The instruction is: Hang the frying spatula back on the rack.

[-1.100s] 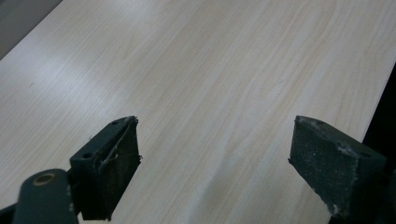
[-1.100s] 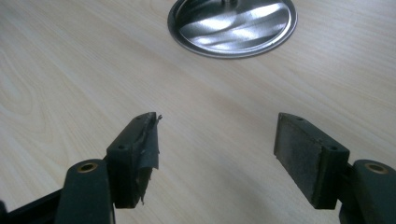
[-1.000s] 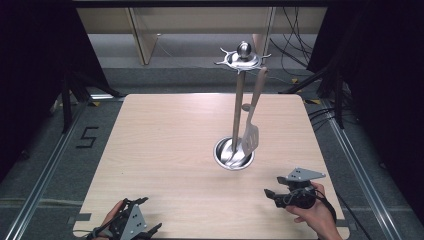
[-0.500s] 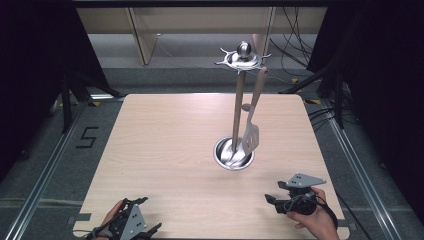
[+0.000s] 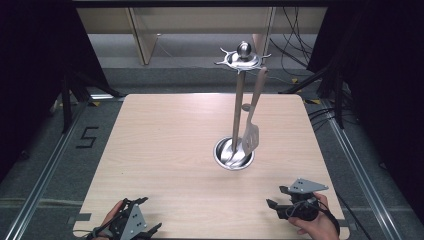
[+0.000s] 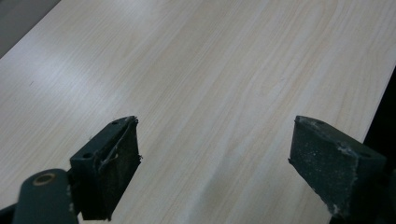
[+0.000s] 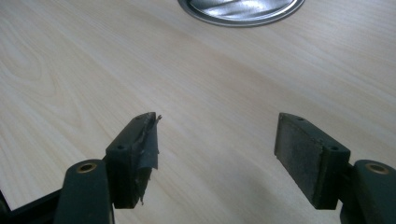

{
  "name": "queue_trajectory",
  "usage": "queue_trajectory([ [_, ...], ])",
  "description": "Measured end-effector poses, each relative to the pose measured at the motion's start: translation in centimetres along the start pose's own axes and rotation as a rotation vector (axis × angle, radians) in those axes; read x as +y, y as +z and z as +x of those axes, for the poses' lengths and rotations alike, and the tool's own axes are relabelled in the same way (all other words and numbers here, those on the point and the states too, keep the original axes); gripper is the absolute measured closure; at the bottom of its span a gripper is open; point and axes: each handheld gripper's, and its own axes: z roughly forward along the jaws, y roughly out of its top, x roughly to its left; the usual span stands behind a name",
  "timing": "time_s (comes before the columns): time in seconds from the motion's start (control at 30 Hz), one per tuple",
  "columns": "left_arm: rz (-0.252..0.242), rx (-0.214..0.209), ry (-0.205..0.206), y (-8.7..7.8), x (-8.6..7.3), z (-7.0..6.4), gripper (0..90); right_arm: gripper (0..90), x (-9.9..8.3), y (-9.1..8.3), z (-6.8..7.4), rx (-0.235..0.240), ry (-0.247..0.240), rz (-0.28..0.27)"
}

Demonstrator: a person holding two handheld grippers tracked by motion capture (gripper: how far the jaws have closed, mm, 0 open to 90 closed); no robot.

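Note:
A steel utensil stand (image 5: 238, 95) rises from a round base (image 5: 233, 154) right of the table's middle. A slotted spatula (image 5: 251, 134) hangs from its top ring (image 5: 242, 57). My left gripper (image 5: 148, 216) rests at the table's front left edge, held in a hand, jaws wide apart with nothing between them (image 6: 215, 158). Near the front right corner my right gripper (image 5: 277, 197) is open and empty, pointing left. Bare wood lies between its jaws (image 7: 217, 149), and the stand's base rim (image 7: 240, 11) shows at the top of the right gripper view.
The light wooden table (image 5: 165, 145) stands on a grey floor with metal rails (image 5: 45, 165) at each side. A "5" mark (image 5: 86, 136) is on the floor at left. Cables (image 5: 300, 45) and a wooden shelf (image 5: 145, 30) lie behind the table.
My right gripper has drawn back toward the table's front right edge, away from the stand. The left gripper has stayed put.

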Motion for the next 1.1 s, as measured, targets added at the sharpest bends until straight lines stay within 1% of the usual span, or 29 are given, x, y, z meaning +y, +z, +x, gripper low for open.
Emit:
queue_trajectory([
  [0.03, 0.000, 0.000, 0.000, 0.0, 0.0, 0.0, 15.2, 31.3, 0.0, 0.0, 0.0, 0.000, 0.000, 0.000],
  [0.07, 0.025, -0.001, 0.034, -0.2, 0.0, 0.2, 15.2, 31.3, -0.2, 0.0, -0.1, 0.005, -0.010, 0.002],
  [0.1, 0.014, 0.003, 0.019, -0.1, 0.0, 0.2, 15.1, 31.2, -0.3, 0.0, 0.0, 0.011, 0.009, 0.005],
  [0.13, 0.011, 0.003, 0.016, -0.1, 0.0, 0.1, 15.2, 31.2, -0.4, 0.1, -0.2, 0.011, -0.011, -0.004],
  [0.17, 0.011, 0.003, 0.016, -0.1, 0.0, 0.1, 15.2, 31.2, -0.4, 0.1, -0.2, 0.011, -0.011, -0.004],
  [0.2, 0.020, 0.002, 0.018, -0.1, 0.0, 0.2, 15.2, 31.2, -0.5, -0.1, -0.1, 0.011, 0.003, -0.011],
  [0.23, 0.019, 0.001, 0.017, -0.1, 0.0, 0.2, 15.1, 31.2, -0.6, -0.3, 0.1, 0.003, 0.014, 0.006],
  [0.27, 0.022, 0.001, 0.017, -0.1, 0.0, 0.2, 15.1, 31.1, -0.6, -0.2, -0.1, 0.008, -0.002, -0.010],
  [0.3, 0.023, 0.002, 0.018, -0.1, 0.0, 0.2, 15.2, 31.1, -0.7, -0.4, 0.3, 0.003, 0.038, 0.005],
  [0.37, 0.019, 0.001, 0.017, -0.1, 0.0, 0.2, 15.1, 31.1, -0.8, -0.4, 0.3, 0.002, 0.031, 0.001],
  [0.4, 0.011, 0.002, 0.008, -0.1, 0.0, 0.2, 15.1, 31.1, -0.9, -0.5, 0.4, 0.005, 0.040, 0.002],
  [0.43, 0.010, 0.003, 0.008, -0.1, 0.0, 0.2, 15.2, 31.1, -0.9, -0.5, 0.1, 0.010, 0.007, -0.010],
  [0.47, 0.014, 0.002, 0.025, -0.1, -0.1, 0.3, 15.1, 31.0, -1.0, -0.5, 0.1, 0.018, 0.015, -0.012],
  [0.5, 0.010, 0.004, 0.008, -0.1, 0.0, 0.2, 15.2, 31.0, -1.1, -0.6, 0.3, 0.012, 0.028, -0.016],
  [0.53, 0.013, 0.002, 0.008, -0.1, 0.0, 0.2, 15.2, 31.0, -1.1, -0.7, 0.1, 0.005, 0.010, -0.017],
  [0.57, 0.013, 0.002, 0.008, -0.1, 0.0, 0.2, 15.2, 31.0, -1.1, -0.8, 0.2, 0.010, 0.018, -0.014],
  [0.63, 0.004, 0.002, 0.002, 0.0, 0.0, 0.2, 15.1, 30.9, -1.2, -0.8, 0.2, 0.008, 0.014, -0.017],
  [0.67, 0.015, 0.001, 0.009, 0.0, 0.0, 0.2, 15.2, 31.0, -1.3, -0.7, 0.2, 0.007, 0.010, -0.023],
  [0.73, 0.011, 0.003, 0.007, 0.0, -0.1, 0.2, 15.1, 30.9, -1.3, -0.6, 0.2, 0.010, 0.004, -0.022],
  [0.87, 0.008, 0.012, 0.010, 0.0, -0.2, 0.3, 15.2, 31.0, -1.3, -0.7, 0.3, 0.009, 0.008, -0.016],
  [0.9, 0.009, 0.007, 0.010, 0.0, -0.2, 0.3, 15.2, 31.0, -1.3, -0.7, 0.3, 0.009, 0.010, -0.018],
  [0.93, 0.023, 0.004, 0.027, -0.1, -0.1, 0.4, 15.1, 30.9, -1.3, -0.6, 0.3, 0.008, 0.010, -0.026],
  [0.97, 0.020, 0.005, 0.022, -0.1, -0.1, 0.4, 15.1, 31.0, -1.3, -0.6, 0.2, 0.016, 0.001, -0.029],
  [1.0, 0.020, 0.005, 0.022, -0.1, -0.1, 0.4, 15.1, 31.0, -1.3, -0.6, 0.2, 0.016, 0.001, -0.029],
  [1.03, 0.037, -0.007, 0.023, -0.2, -0.1, 0.4, 15.1, 30.9, -1.3, -0.6, 0.2, 0.005, 0.009, -0.029],
  [1.07, 0.004, 0.013, -0.008, 0.1, -0.2, 0.2, 15.2, 30.9, -1.3, -0.6, 0.1, 0.021, 0.000, -0.036],
  [1.1, 0.004, 0.013, -0.008, 0.1, -0.2, 0.2, 15.1, 30.9, -1.3, -0.7, 0.2, 0.006, 0.009, -0.034],
])
